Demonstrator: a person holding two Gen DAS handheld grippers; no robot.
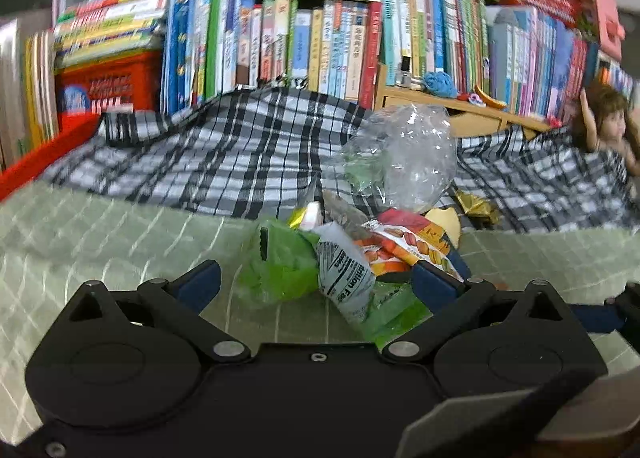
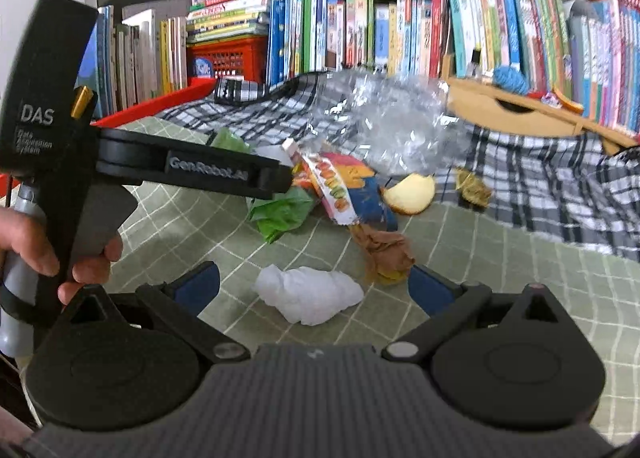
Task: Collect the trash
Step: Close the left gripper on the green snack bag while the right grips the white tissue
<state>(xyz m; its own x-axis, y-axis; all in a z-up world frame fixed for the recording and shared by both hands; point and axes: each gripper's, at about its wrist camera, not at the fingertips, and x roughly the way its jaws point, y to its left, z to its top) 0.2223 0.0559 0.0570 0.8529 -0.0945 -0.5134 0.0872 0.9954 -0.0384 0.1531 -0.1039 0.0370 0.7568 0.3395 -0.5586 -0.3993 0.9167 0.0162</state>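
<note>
I had the trash heap [image 1: 360,242] piled on the green checked worktop [image 1: 100,242], at about twelve o'clock from my left gripper [image 1: 316,278], whose jaws stood wide open with nothing gripped: a green plastic bag [image 1: 280,258] and a white wrapper printed with nutrition facts [image 1: 344,274] lay loose between its blue pads [image 1: 202,284]. Behind them a snack packet [image 1: 404,242] leaned against a crumpled clear plastic bag [image 1: 404,154], and the rumpled black-and-white plaid cloth [image 1: 224,150] rose beyond, blocking any reach toward the books [image 1: 320,42] at the back. A doll [image 1: 608,126] sat at two o'clock, a gold foil scrap [image 1: 478,206] nearer in. From the right wrist I saw what the left could not: a crumpled white tissue [image 2: 310,294] just ahead of my right gripper [image 2: 314,286], a brown wrapper [image 2: 384,254] at one o'clock by the right pad, and a pale curved peel [image 2: 412,194] beyond. Its jaws were also spread wide and empty. That view also showed the left gripper's body reaching in from nine o'clock, held by a hand [image 2: 52,254], its tip at the heap.
</note>
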